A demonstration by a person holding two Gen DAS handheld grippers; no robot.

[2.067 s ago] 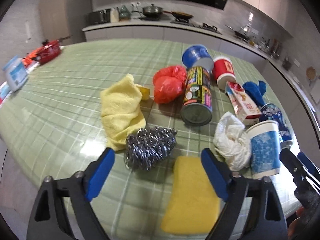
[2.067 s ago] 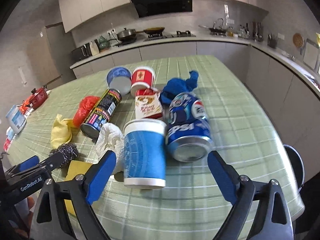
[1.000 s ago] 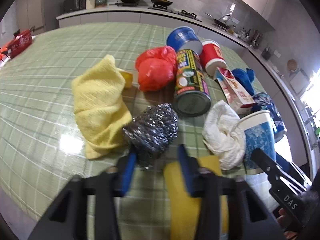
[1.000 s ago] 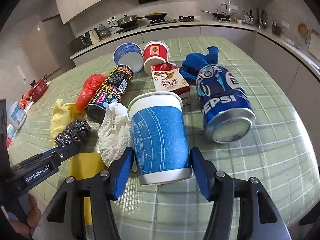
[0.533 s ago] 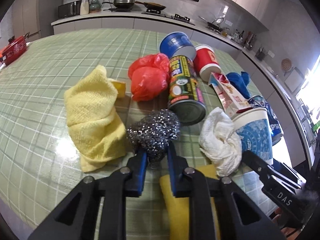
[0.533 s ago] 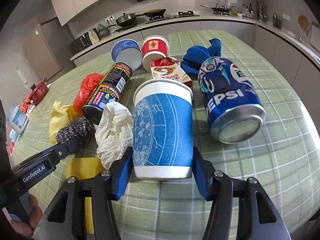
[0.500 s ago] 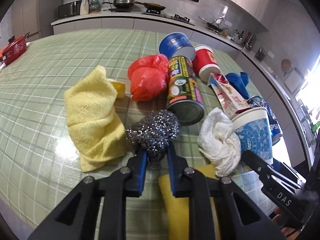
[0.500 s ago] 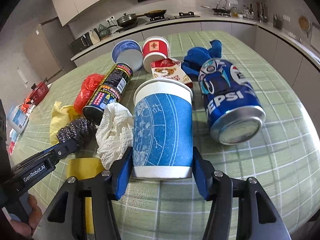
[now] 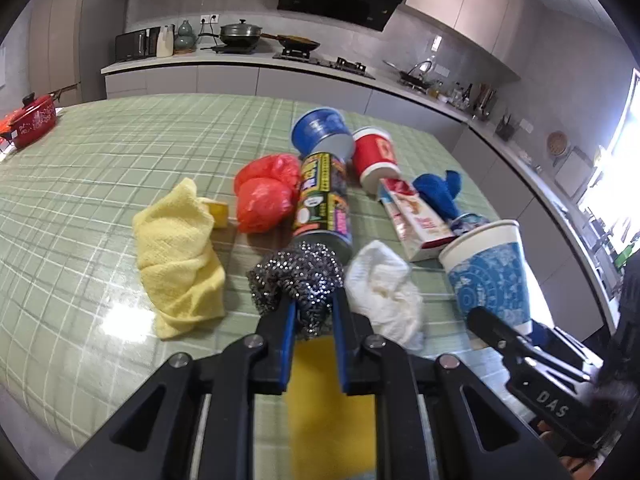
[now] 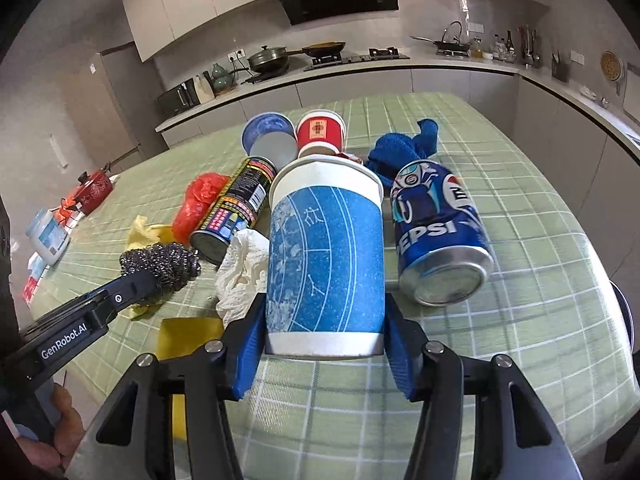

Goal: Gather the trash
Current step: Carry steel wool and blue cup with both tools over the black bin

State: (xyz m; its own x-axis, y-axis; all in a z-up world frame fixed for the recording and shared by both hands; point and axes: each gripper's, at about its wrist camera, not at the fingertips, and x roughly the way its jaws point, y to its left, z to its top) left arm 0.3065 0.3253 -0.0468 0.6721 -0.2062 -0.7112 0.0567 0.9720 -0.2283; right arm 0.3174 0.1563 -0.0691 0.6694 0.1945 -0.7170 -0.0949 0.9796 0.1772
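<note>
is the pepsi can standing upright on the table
No, the pepsi can lies on its side on the green checked table, its round end facing the right wrist camera beside the blue paper cup.

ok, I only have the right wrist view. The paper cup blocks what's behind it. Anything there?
Observer: A red and white carton lies on its side behind the blue paper cup.
Operator: Is the left hand-held gripper really holding the scourer?
Observer: Yes, the left hand-held gripper is shut on the steel scourer.
Operator: Anything under it?
Observer: A yellow sponge lies flat below its fingers.
</note>
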